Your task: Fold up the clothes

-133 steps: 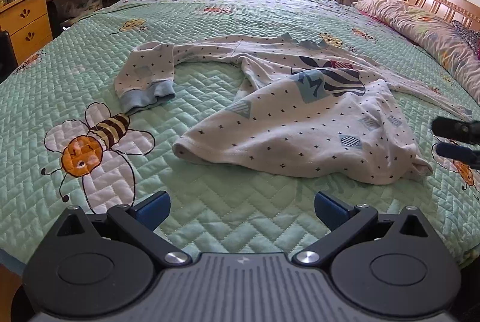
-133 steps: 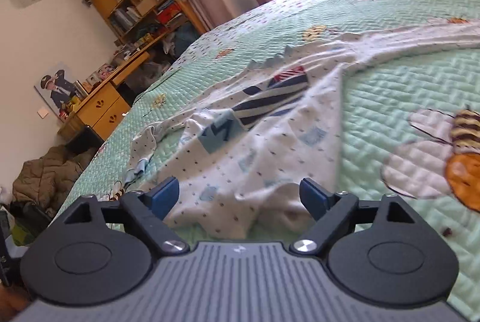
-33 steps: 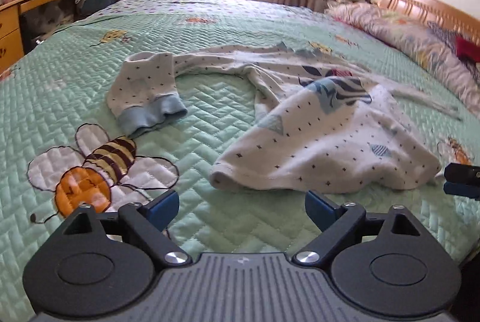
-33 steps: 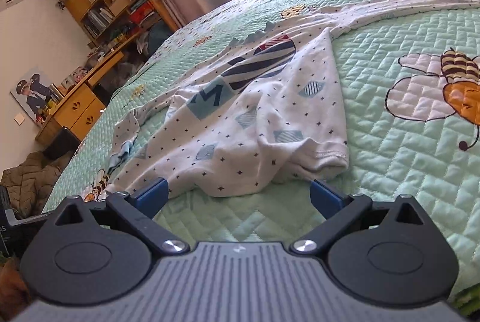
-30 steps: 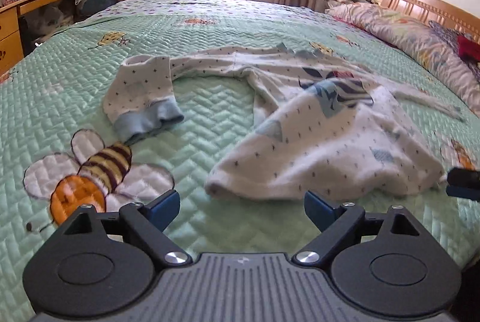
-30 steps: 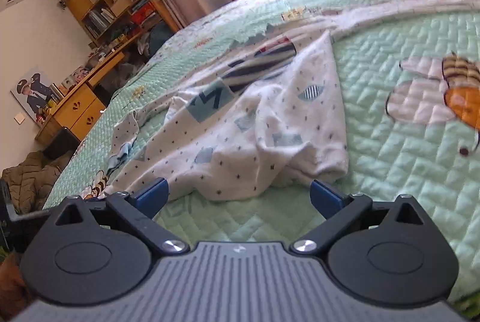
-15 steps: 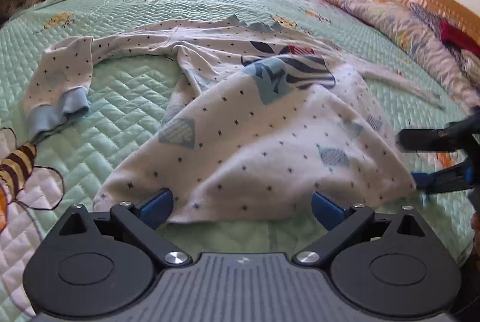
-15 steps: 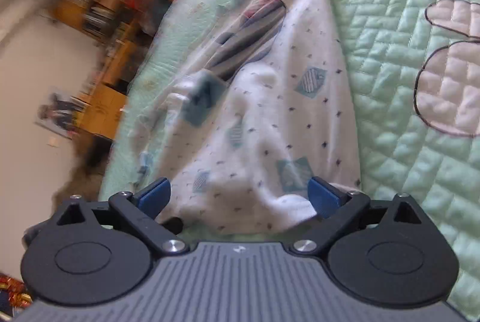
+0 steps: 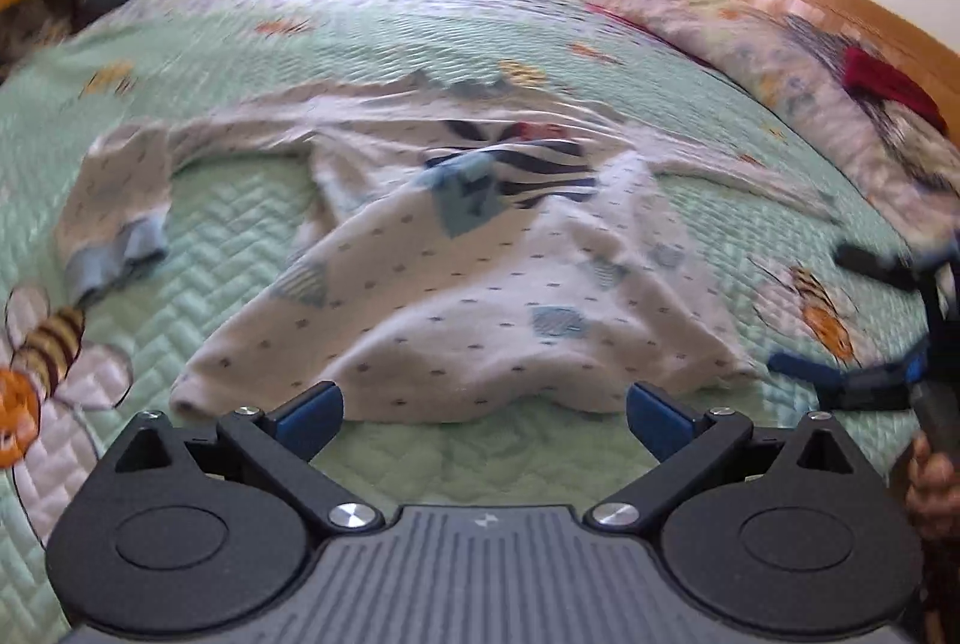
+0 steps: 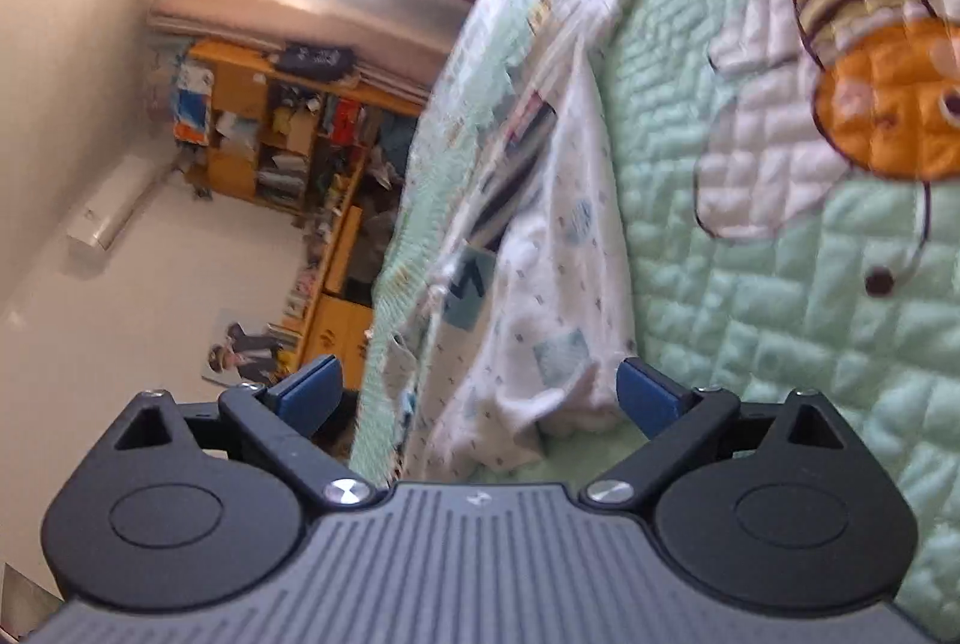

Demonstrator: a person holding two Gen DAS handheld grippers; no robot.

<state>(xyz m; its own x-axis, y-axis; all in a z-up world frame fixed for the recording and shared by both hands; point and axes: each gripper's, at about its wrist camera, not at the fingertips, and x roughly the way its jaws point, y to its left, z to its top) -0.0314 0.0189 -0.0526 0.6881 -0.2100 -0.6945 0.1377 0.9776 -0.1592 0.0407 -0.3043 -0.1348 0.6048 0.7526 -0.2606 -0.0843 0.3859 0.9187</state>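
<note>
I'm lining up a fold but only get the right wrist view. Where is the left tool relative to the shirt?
Observer: The left tool is open, just short of the shirt at its near hem, nothing between its jaws.
Operator: And further that way?
Observer: A sleeve doubles back, its blue cuff on the quilt.
Operator: My tool, from there?
Observer: The right tool is open beside the hem's corner; contact is too blurred to tell.

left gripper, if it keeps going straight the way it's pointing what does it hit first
Most likely the near hem of the white dotted pajama top on the green quilt. The open left gripper frames that hem just ahead; how much gap remains is hard to judge.
</note>
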